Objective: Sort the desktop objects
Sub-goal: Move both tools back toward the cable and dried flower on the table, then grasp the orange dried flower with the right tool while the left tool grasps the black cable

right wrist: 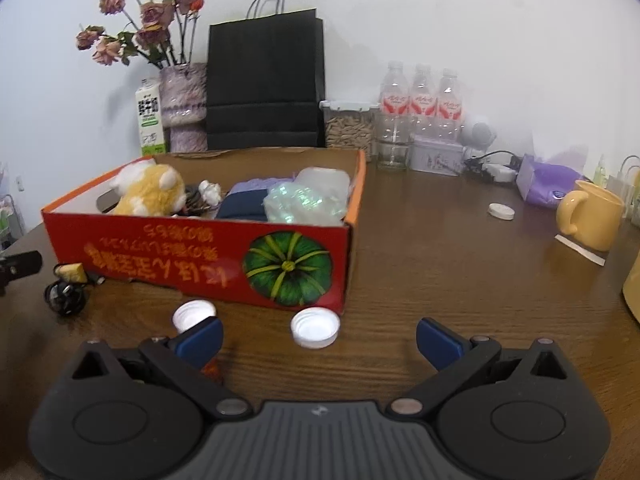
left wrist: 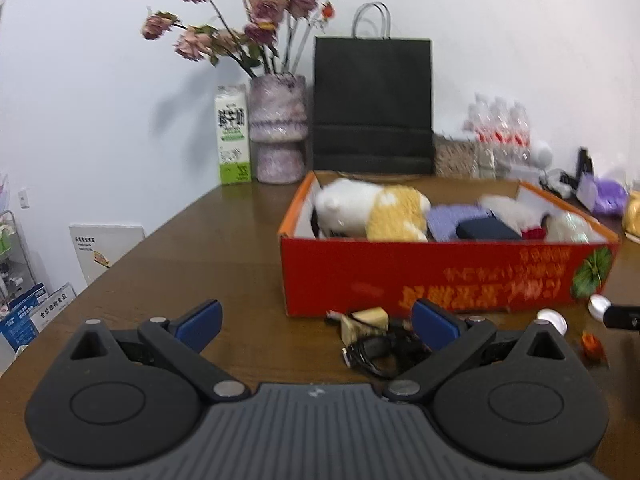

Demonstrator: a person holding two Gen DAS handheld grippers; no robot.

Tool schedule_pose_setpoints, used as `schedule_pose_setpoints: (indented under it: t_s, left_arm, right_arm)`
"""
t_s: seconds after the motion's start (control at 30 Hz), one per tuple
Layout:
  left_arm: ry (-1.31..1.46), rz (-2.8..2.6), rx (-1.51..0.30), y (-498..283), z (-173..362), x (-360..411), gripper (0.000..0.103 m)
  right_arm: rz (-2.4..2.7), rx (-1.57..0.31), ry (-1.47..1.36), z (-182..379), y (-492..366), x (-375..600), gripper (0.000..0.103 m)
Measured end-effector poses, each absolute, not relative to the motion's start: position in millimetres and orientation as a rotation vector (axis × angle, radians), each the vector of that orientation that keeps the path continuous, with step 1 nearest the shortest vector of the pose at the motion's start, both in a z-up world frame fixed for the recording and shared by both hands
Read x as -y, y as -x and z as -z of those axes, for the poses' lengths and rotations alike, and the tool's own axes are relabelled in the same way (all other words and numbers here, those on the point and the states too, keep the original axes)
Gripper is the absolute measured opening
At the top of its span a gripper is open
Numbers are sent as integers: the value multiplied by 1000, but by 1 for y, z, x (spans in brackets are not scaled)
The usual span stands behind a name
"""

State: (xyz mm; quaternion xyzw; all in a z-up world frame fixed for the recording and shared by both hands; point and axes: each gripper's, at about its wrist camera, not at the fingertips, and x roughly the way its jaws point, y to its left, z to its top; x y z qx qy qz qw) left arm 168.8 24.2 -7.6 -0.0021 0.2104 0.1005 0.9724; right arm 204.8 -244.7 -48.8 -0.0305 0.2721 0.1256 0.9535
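Note:
A red cardboard box (left wrist: pixel 400 276) (right wrist: pixel 168 264) on the brown table holds a white-and-yellow plush toy (left wrist: pixel 372 208) (right wrist: pixel 148 190), purple and navy cloth and a clear plastic wrap (right wrist: pixel 300 200). In front of it lie a coiled black cable (left wrist: pixel 376 354) (right wrist: pixel 64 298) with a yellowish plug (left wrist: pixel 366 320) (right wrist: pixel 72 272), two white bottle caps (right wrist: pixel 315 327) (right wrist: pixel 194 314) and a small orange thing (left wrist: pixel 592 346). My left gripper (left wrist: pixel 316 324) is open, just short of the cable. My right gripper (right wrist: pixel 318 340) is open with one cap between its fingertips.
At the back stand a vase of dried roses (left wrist: pixel 278 132), a milk carton (left wrist: pixel 232 136), a black paper bag (left wrist: pixel 372 104), a jar of seeds (right wrist: pixel 350 126) and water bottles (right wrist: pixel 422 108). A yellow mug (right wrist: pixel 592 214), a purple pouch (right wrist: pixel 548 186) and a white lid (right wrist: pixel 501 211) lie right.

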Motion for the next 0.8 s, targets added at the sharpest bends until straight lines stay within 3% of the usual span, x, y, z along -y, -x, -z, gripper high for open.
schedule_pose_setpoints:
  t_s: [0.27,0.47,0.53,0.67,0.8]
  left_arm:
    - [-87,-163,-459,-171,13,-7,103]
    - [-85,-160,-487,-175,15,-7,103]
    - [-85,-160,-495,-176,15,-8,103]
    - [-87,-152,-506,-177,16,-7,103]
    - [-95,-146,-525,-180,17,-6,103]
  right_arm:
    - [-327,-579,78,51,-194,226,103]
    - [-348,-625,127,54,-198,211,88]
    - [-354,-641,128,54,-199,210,69]
    - [-383,-639,117,55,-198,210,51]
    - [-419,-629,132,54,-196,206,23]
